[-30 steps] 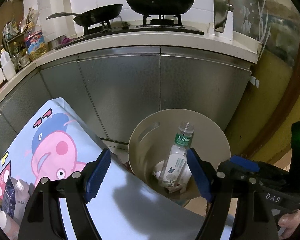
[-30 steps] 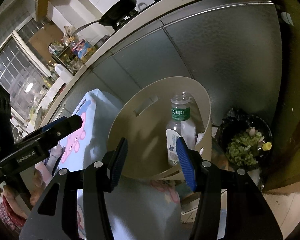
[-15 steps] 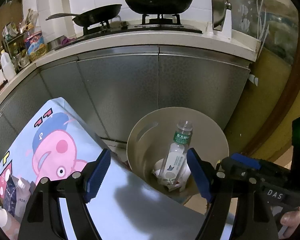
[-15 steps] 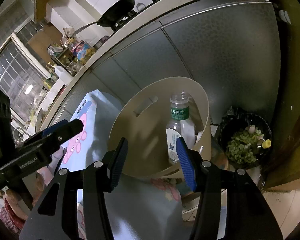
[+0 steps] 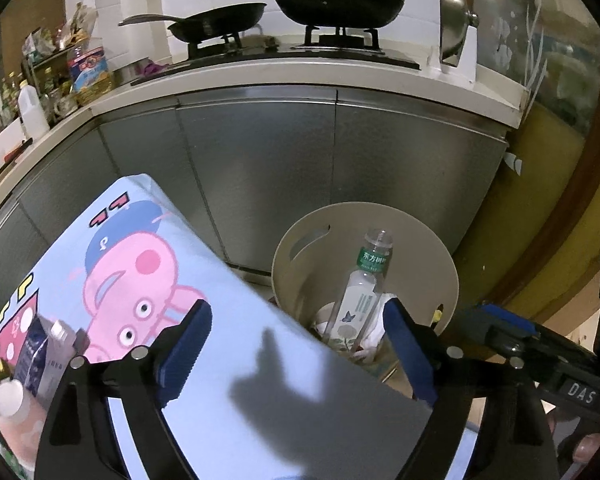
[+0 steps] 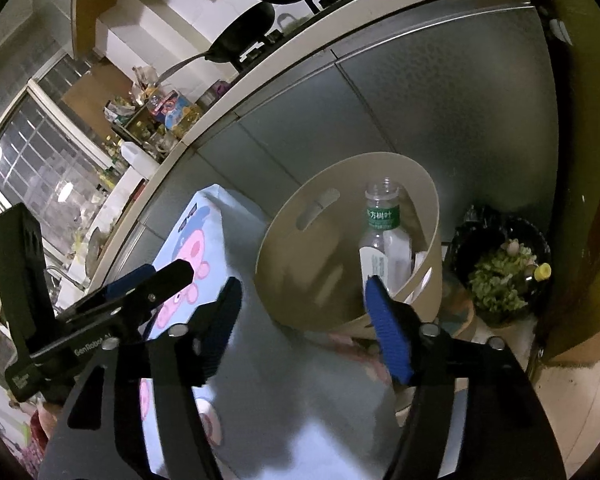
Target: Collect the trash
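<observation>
A beige round trash bin (image 5: 428, 248) (image 6: 300, 264) stands on the floor beside the table's far edge. An uncapped clear plastic bottle (image 5: 366, 284) (image 6: 380, 232) with a green label leans inside it, among white paper scraps. My left gripper (image 5: 296, 348) is open and empty above the table edge, just short of the bin. My right gripper (image 6: 304, 324) is open and empty, close to the bin's near wall. A milk carton (image 5: 32, 356), a small bottle (image 5: 58, 356) and a white cup (image 5: 6, 400) sit on the table at lower left.
The table has a light blue Peppa Pig cloth (image 5: 132, 280) (image 6: 196, 248). Steel kitchen cabinets (image 5: 260, 160) rise behind the bin, with pans on the stove. A black bin with green scraps (image 6: 500, 276) stands right of the beige bin. The left gripper's body (image 6: 100, 312) shows at left.
Both grippers have drawn back a little from the bin and shifted left. More of the table and the items at its lower left now show. The jaws stay open.
</observation>
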`<state>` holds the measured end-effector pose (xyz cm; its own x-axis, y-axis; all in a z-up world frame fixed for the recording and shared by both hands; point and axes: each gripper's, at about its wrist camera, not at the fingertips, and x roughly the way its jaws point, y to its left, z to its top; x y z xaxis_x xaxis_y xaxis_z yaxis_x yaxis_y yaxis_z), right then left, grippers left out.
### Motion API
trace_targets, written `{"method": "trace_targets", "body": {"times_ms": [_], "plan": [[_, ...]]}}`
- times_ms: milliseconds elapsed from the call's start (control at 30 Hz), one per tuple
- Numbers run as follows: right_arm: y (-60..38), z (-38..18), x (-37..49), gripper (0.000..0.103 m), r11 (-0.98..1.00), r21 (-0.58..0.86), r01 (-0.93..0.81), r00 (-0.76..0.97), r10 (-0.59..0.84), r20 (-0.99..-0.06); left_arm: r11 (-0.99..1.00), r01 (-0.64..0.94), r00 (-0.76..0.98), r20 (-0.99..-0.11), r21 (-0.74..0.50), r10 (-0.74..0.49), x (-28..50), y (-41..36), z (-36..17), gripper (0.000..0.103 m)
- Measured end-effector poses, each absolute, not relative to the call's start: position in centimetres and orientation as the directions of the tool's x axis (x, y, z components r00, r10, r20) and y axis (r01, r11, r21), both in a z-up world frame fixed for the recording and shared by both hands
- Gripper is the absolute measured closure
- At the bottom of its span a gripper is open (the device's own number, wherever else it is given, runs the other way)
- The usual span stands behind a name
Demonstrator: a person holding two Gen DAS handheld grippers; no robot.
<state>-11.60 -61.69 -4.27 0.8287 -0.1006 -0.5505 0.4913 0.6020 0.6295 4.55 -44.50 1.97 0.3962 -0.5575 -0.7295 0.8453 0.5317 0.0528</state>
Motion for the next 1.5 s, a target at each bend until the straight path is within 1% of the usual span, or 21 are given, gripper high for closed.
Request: {"method": "trace_targets", "body": {"times_ms": [233,300,367,567,700,867,967,1267,1500], "plan": [[-60.1,-3.3,-12.2,0.032,0.577,0.638,0.51,0.826,-0.121,-0.55,0.555,0.83,0.417,-0.722,0.054,-0.553,4.1,-42.1,2.5,0.012],[-59.9,-3.2,-12.2,0.029,0.576,0.633,0.517,0.822,-0.131,-0.554,0.566,0.823,0.421,-0.723,0.051,-0.548,4.1,-41.6,2.6,0.008],[-59.4,-2.9,-12.1,0.029,0.58,0.627,0.52,0.82,-0.135,-0.556,0.581,0.812,0.431,-0.724,0.051,-0.539,4.1,-41.0,2.7,0.007],[-58.5,-2.3,-11.8,0.024,0.587,0.61,0.533,0.811,-0.148,-0.566,0.595,0.802,0.46,-0.698,0.061,-0.549,3.9,-39.3,3.3,0.006],[-57.8,-1.7,-11.9,0.024,0.594,0.607,0.528,0.817,-0.16,-0.555,0.605,0.792,0.479,-0.702,0.086,-0.528,3.8,-38.3,3.4,0.006],[-56.6,-0.7,-12.0,0.024,0.622,0.58,0.526,0.817,-0.179,-0.549,0.629,0.771,0.511,-0.679,0.093,-0.527,3.6,-36.9,3.5,0.006],[-56.1,-0.4,-11.8,0.024,0.635,0.569,0.523,0.818,-0.186,-0.544,0.64,0.764,0.512,-0.681,0.083,-0.523,3.7,-36.2,3.3,0.006],[-54.3,0.6,-11.1,0.024,0.671,0.552,0.495,0.83,-0.177,-0.529,0.674,0.737,0.517,-0.681,0.048,-0.518,4.5,-34.2,3.1,0.006],[-52.7,1.1,-10.3,0.025,0.7,0.537,0.471,0.836,-0.158,-0.526,0.681,0.728,0.547,-0.664,0.079,-0.509,4.5,-32.4,3.4,0.006]]}}
